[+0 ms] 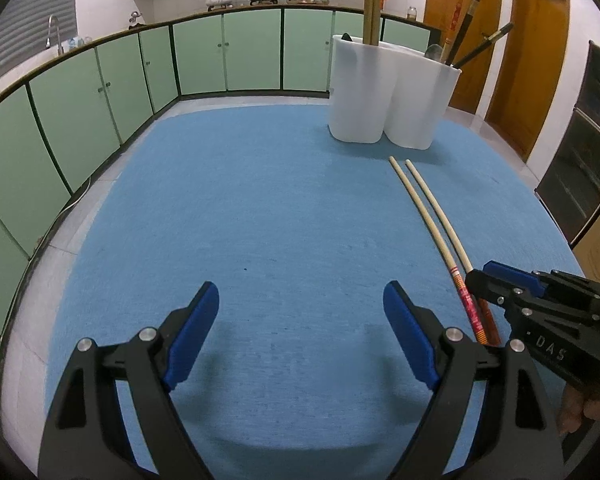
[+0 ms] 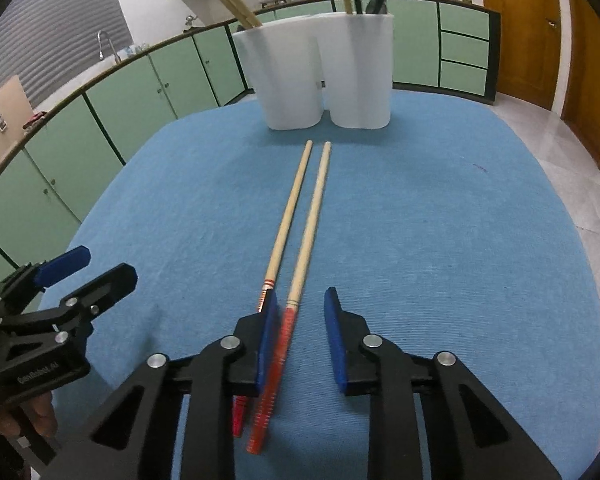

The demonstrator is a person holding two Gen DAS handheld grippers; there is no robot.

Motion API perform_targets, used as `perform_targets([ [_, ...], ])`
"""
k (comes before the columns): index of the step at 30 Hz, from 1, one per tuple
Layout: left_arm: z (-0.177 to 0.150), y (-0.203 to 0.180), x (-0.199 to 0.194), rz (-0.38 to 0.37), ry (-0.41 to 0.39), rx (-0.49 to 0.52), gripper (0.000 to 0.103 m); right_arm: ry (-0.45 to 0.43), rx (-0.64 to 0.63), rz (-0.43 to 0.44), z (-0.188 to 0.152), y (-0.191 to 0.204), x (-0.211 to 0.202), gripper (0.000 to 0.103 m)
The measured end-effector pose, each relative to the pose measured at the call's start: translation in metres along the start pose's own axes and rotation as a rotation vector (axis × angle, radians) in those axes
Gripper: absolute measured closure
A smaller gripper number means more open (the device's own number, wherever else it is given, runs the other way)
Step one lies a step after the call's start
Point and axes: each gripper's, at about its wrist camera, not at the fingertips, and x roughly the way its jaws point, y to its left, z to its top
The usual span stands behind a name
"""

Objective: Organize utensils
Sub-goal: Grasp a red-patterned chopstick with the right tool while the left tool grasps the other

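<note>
Two long wooden chopsticks with red handles (image 2: pixel 300 224) lie side by side on the blue table cloth (image 2: pixel 460 240), tips toward a white two-part utensil holder (image 2: pixel 320 80). My right gripper (image 2: pixel 302 304) is open, low over their red handle ends; the right chopstick's handle lies between the jaws, the left one runs under the left finger (image 2: pixel 270 328). In the left wrist view the chopsticks (image 1: pixel 432 216) lie to the right, and my left gripper (image 1: pixel 300 300) is open and empty over bare cloth. The right gripper (image 1: pixel 500 284) shows at that view's right edge.
The holder (image 1: pixel 388 92) holds bamboo chopsticks in its left part and dark chopsticks with a spoon in its right part. Green cabinets (image 1: pixel 100 92) ring the room behind the table. Wooden doors (image 1: pixel 532 60) stand at the right.
</note>
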Motion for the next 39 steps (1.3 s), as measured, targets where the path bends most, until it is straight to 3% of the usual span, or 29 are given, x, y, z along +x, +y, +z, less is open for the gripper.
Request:
perform_targets([
  [2,0.002,-0.001,0.002,0.004,0.001,-0.002,0.021,0.000,-0.006,-0.009,0.000,0.002,0.001,0.082],
  [5,0.002,0.000,0.002,0.007,0.001,-0.004,0.021,0.005,-0.011,-0.006,0.000,0.002,0.001,0.095],
  [12,0.005,-0.010,0.001,-0.013,-0.001,0.006,0.021,-0.002,0.042,-0.009,-0.005,-0.018,-0.009,0.097],
  [20,0.006,-0.049,0.010,-0.085,0.014,0.029,0.022,-0.026,0.149,-0.059,-0.015,-0.073,-0.029,0.097],
  [29,0.004,-0.084,0.036,-0.125,0.098,0.044,0.053,-0.034,0.157,-0.041,-0.018,-0.084,-0.032,0.097],
  [32,0.004,-0.089,0.040,-0.101,0.095,0.063,0.063,-0.036,0.156,-0.034,-0.018,-0.085,-0.033,0.097],
  [35,0.005,-0.093,0.040,-0.087,0.096,0.075,0.094,-0.038,0.149,-0.030,-0.019,-0.084,-0.034,0.097],
  [39,0.004,-0.092,0.037,-0.084,0.095,0.077,0.098,-0.039,0.140,-0.015,-0.018,-0.079,-0.032,0.097],
])
